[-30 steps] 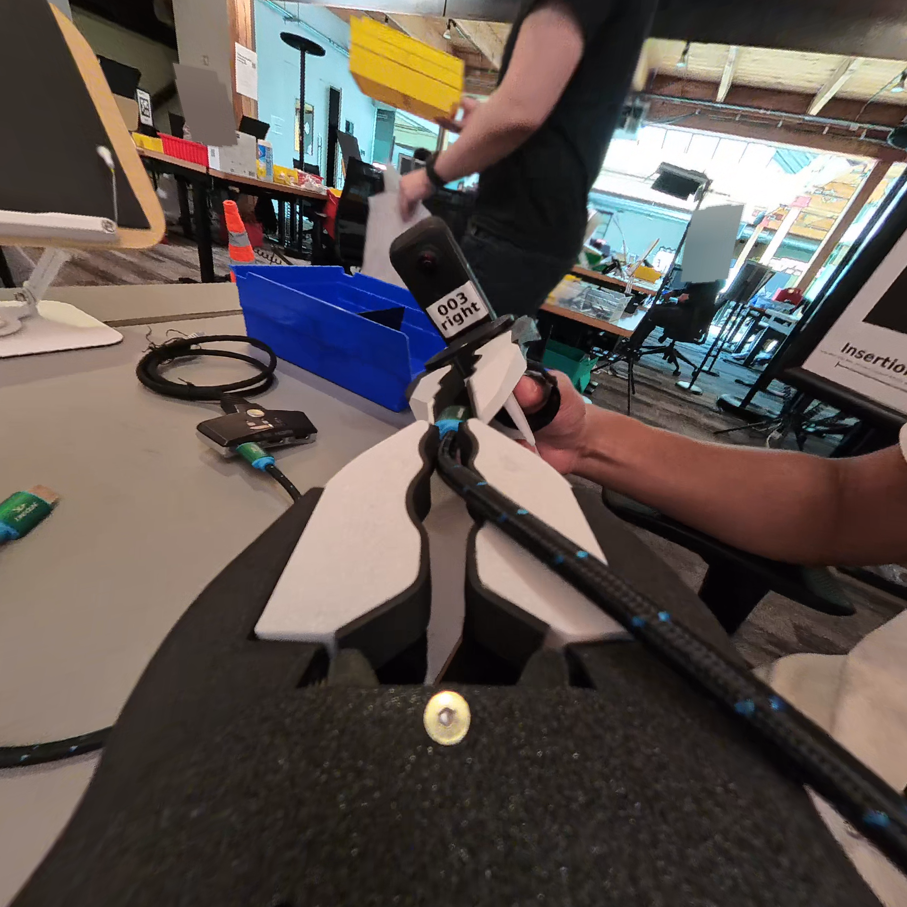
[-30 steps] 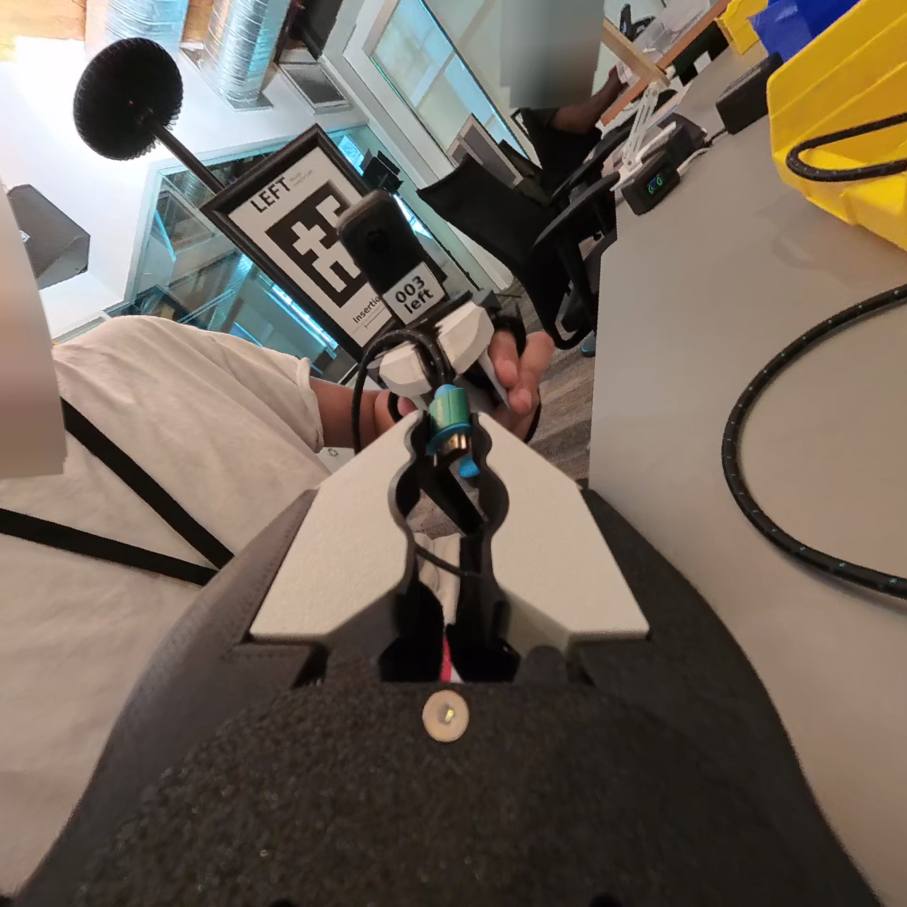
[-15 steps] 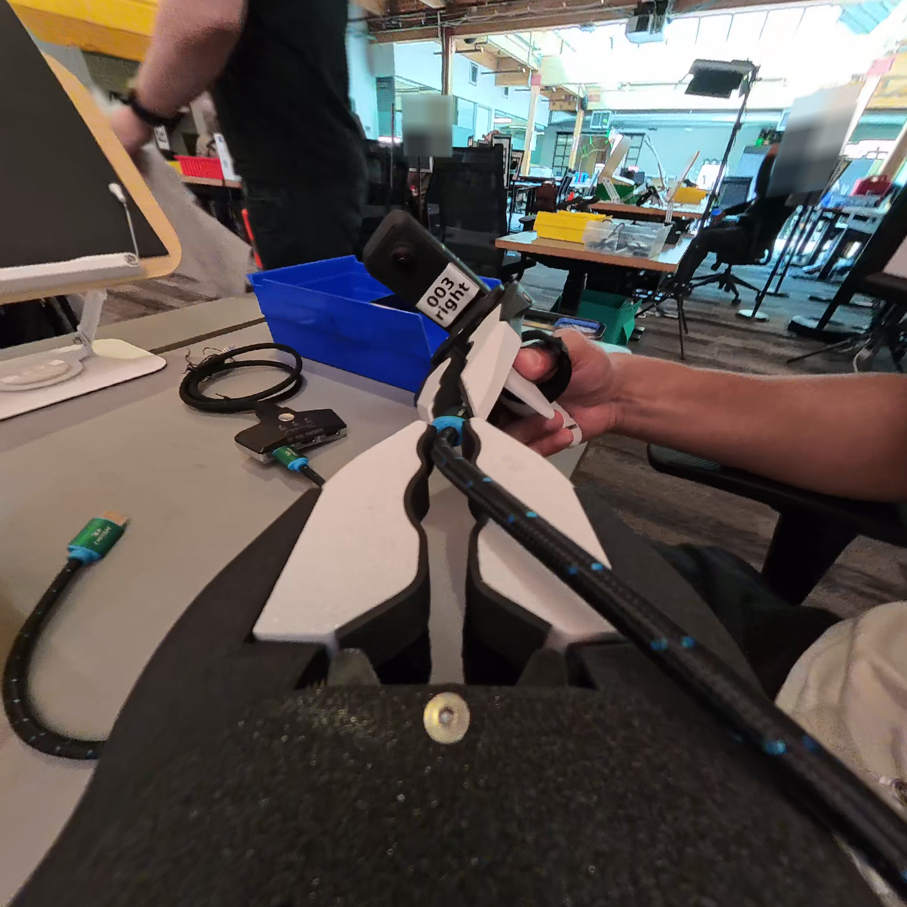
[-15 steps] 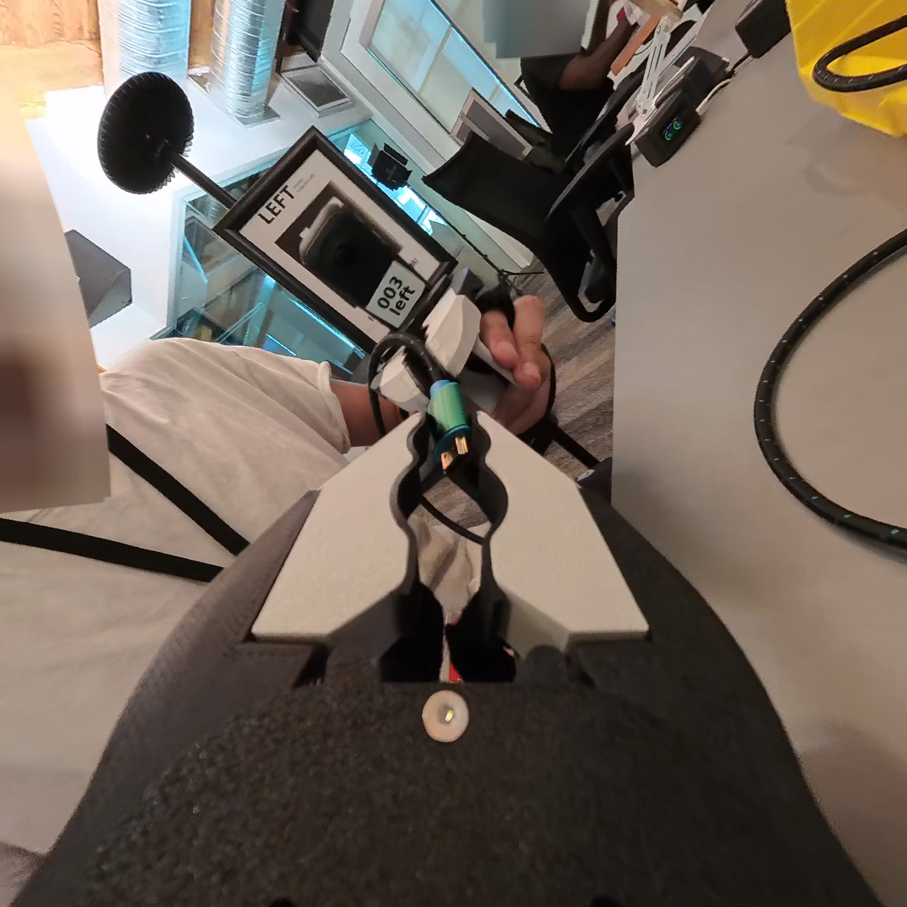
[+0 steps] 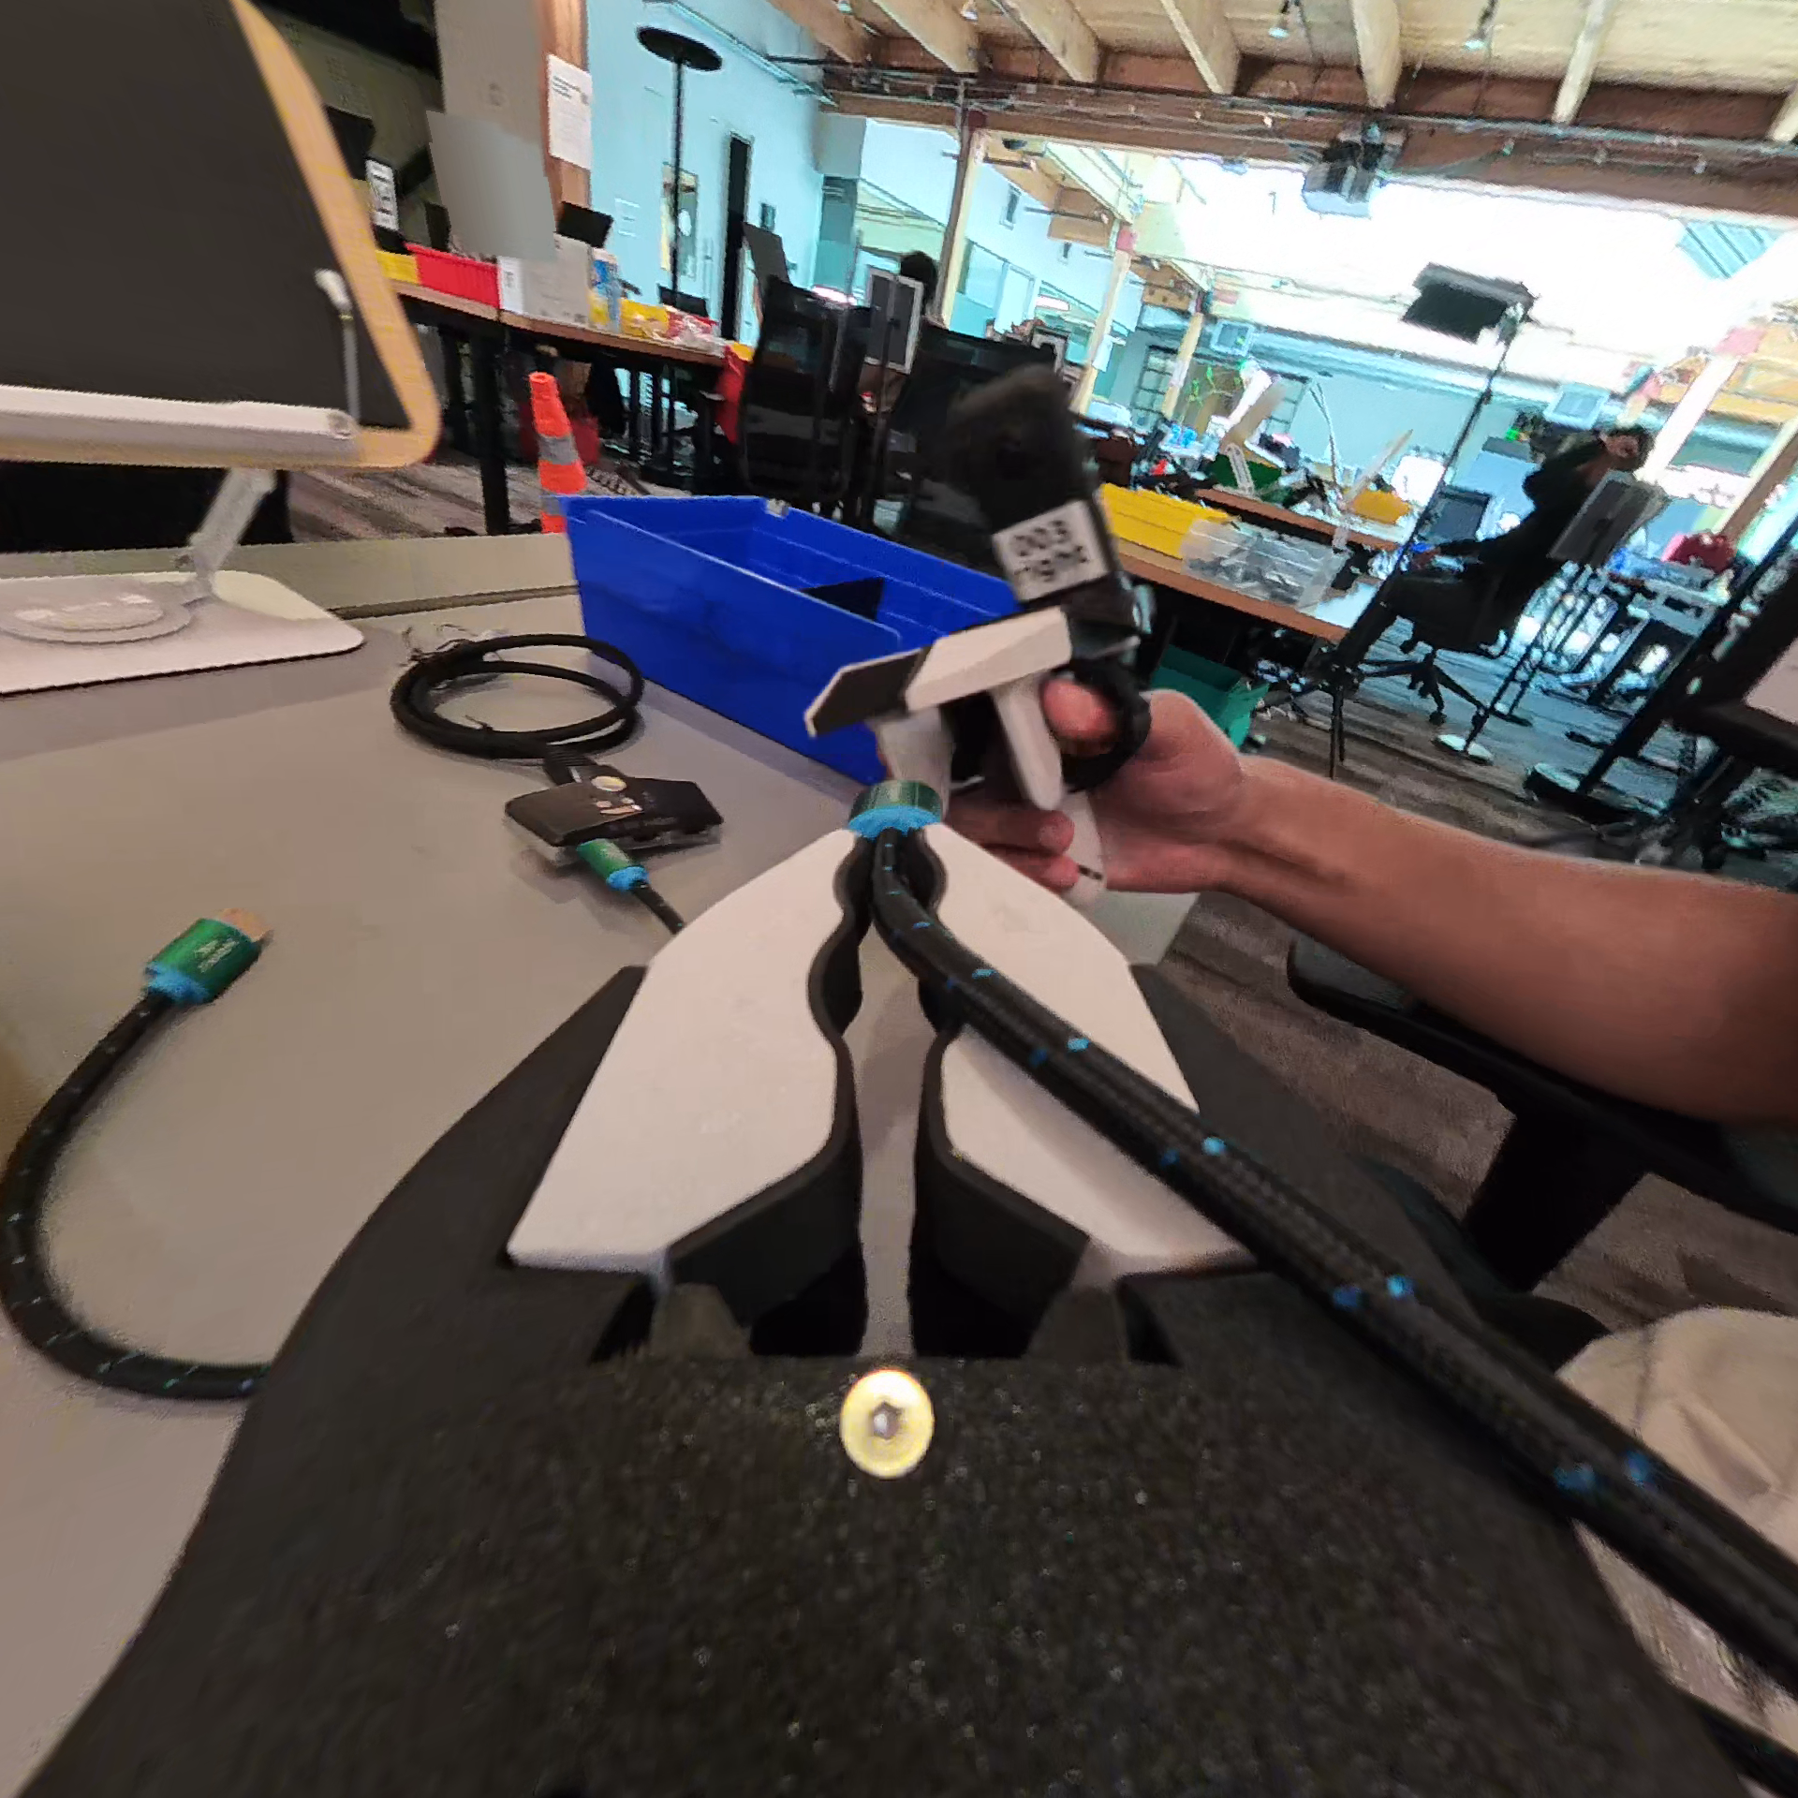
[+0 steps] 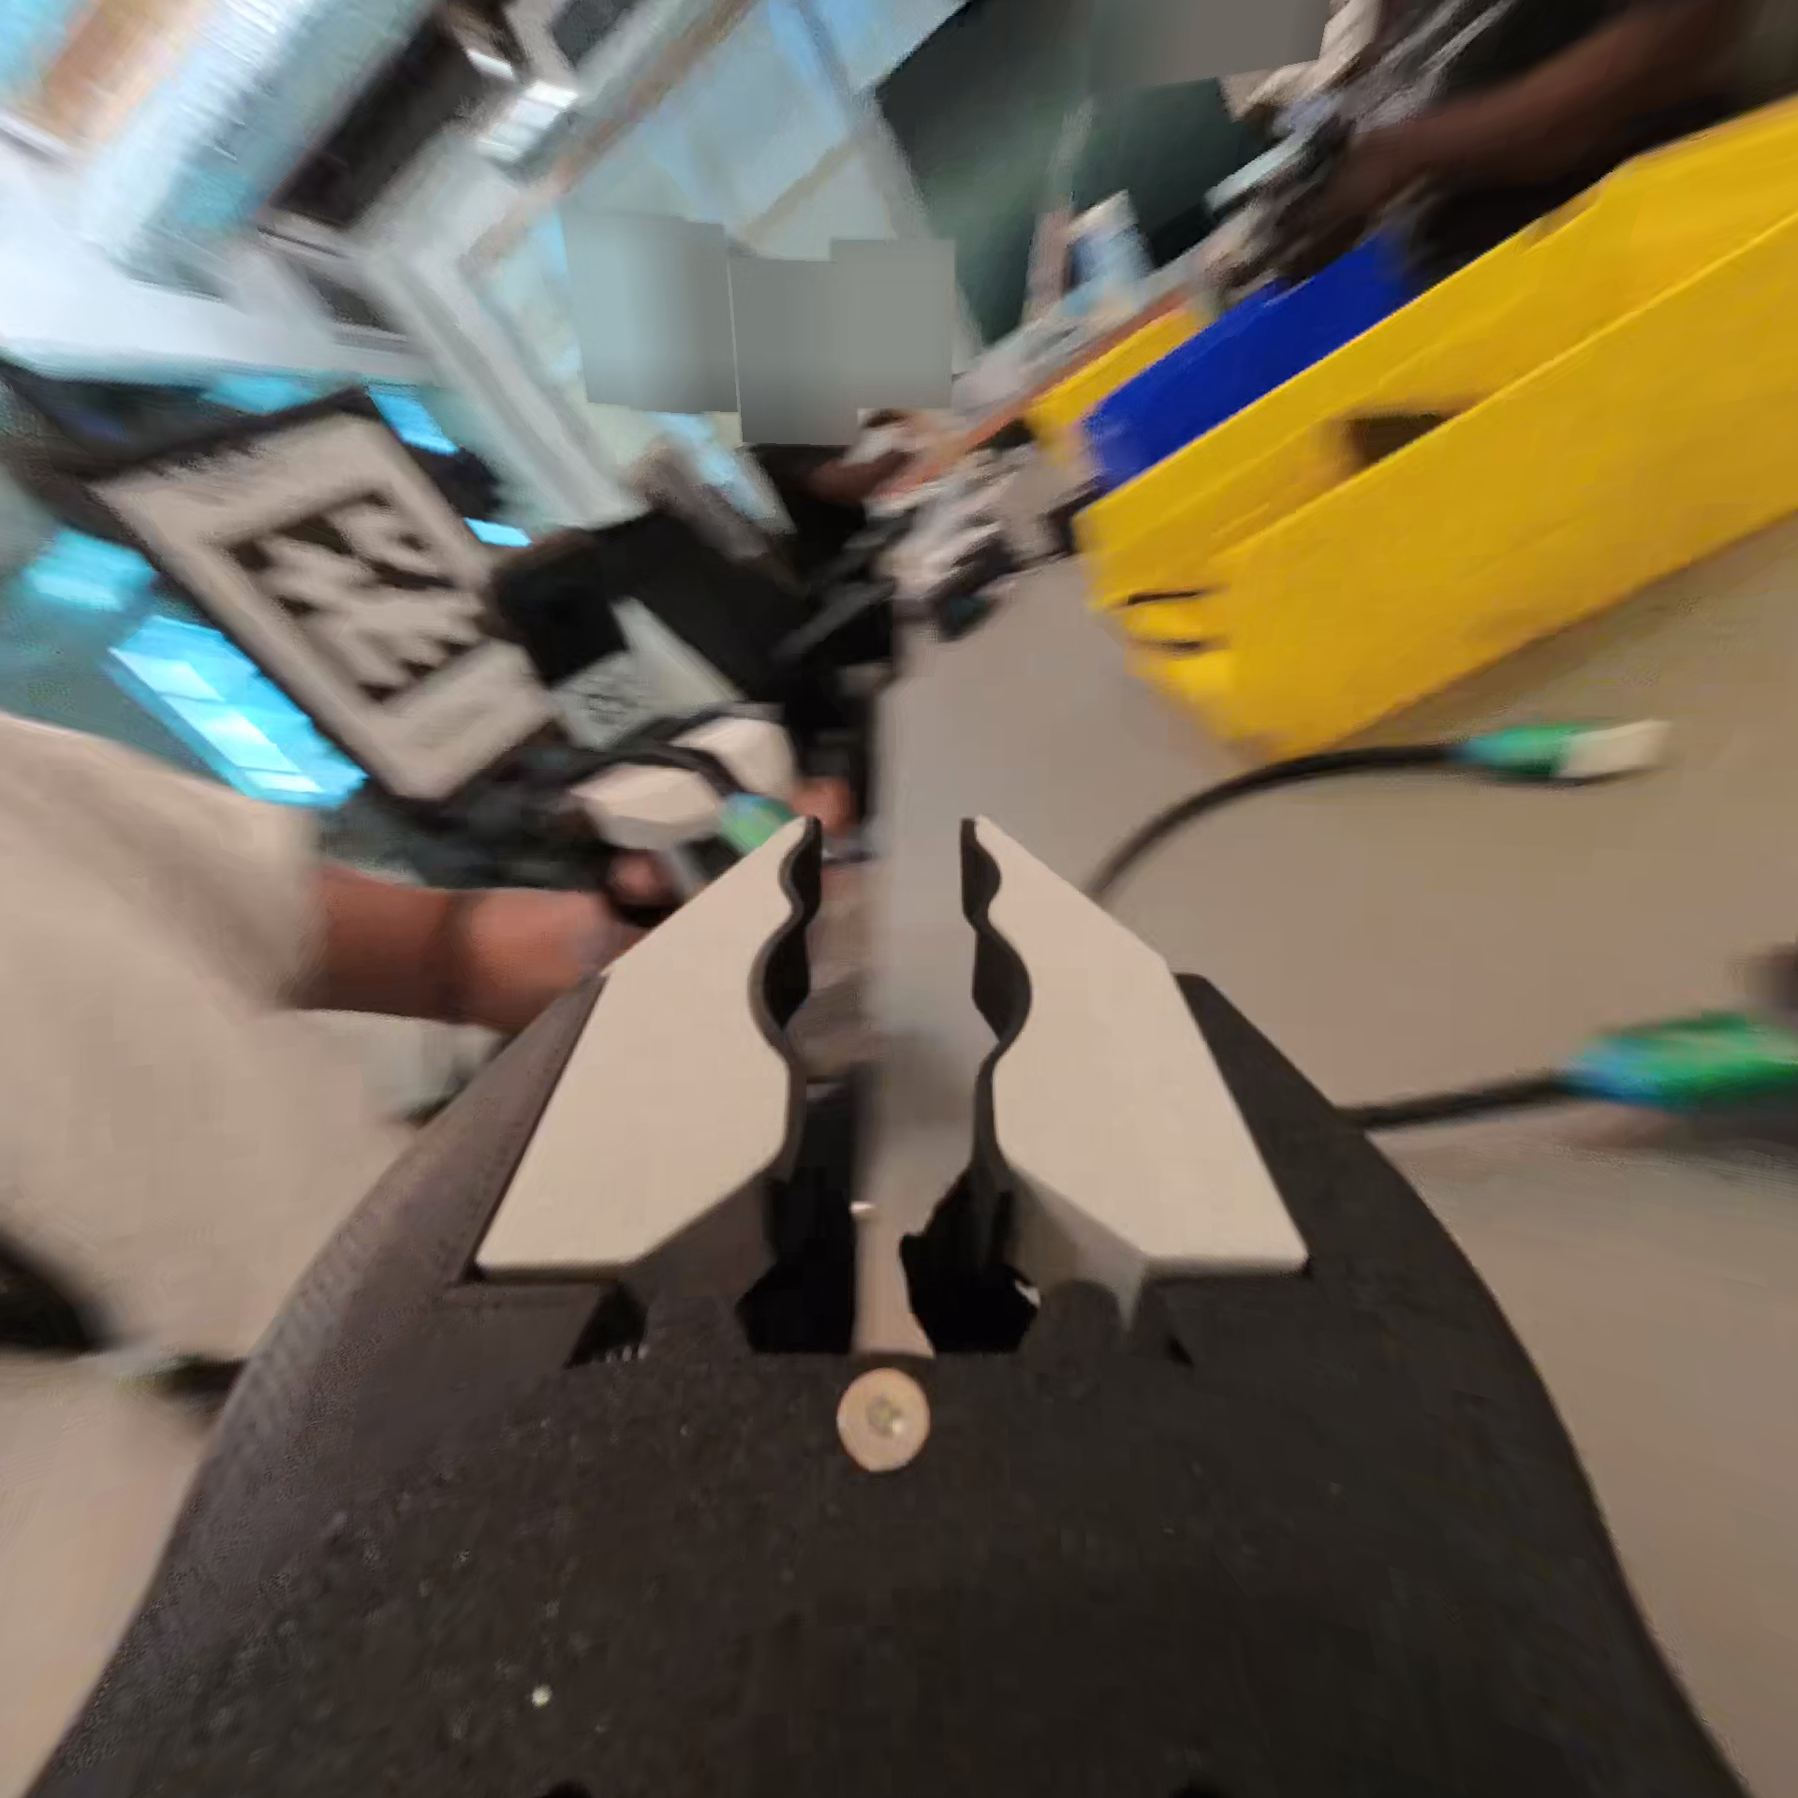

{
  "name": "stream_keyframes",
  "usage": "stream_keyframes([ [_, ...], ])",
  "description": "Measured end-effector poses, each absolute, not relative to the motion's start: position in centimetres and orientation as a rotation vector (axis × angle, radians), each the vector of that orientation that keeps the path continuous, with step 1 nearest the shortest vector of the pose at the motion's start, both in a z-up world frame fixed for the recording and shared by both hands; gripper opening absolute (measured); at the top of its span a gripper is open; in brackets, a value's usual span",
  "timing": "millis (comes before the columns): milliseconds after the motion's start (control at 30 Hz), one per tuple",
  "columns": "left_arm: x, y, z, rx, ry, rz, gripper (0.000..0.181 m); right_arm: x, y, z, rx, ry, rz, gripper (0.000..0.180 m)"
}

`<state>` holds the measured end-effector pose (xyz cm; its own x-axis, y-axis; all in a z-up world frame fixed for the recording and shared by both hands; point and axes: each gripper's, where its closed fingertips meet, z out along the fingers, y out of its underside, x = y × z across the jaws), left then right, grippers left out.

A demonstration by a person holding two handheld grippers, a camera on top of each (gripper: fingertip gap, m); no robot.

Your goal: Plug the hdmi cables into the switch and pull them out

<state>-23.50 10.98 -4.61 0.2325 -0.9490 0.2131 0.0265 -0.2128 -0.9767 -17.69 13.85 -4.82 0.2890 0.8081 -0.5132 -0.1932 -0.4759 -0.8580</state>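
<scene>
The left tongs (image 5: pixel 890 856) are closed on a braided black cable (image 5: pixel 1119 1099), its green plug (image 5: pixel 897 806) poking out past their tips. The right tongs (image 6: pixel 887 837) are open and hold nothing. Beyond and left of the left tongs, the black switch (image 5: pixel 615 810) lies on the counter (image 5: pixel 321 1051) with one cable plugged in; a loose plug (image 5: pixel 206 958) rests farther left.

Braided matt cable (image 5: pixel 1119 1099); glossy black switch (image 5: pixel 613 809); smooth plastic blue bin (image 5: pixel 739 623); yellow bin (image 6: pixel 1440 525), blurred, probably plastic.
</scene>
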Motion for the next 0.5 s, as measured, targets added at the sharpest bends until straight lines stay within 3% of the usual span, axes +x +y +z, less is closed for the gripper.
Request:
stream_keyframes([
  [100, -24.0, 12.0, -4.8, -1.505, 0.851, -1.245, 0.007, -11.8, 18.7, -8.4, -1.691, -0.623, 0.644, 0.028],
  [200, -23.7, 11.9, -5.2, -1.517, 0.856, -1.266, 0.007, -8.2, 20.8, -12.2, -1.804, -0.621, 0.311, 0.033],
  [500, -22.3, 9.0, -4.9, -1.432, 0.992, -1.250, 0.007, -6.8, 23.9, -15.2, -2.058, -0.477, 0.349, 0.062],
])
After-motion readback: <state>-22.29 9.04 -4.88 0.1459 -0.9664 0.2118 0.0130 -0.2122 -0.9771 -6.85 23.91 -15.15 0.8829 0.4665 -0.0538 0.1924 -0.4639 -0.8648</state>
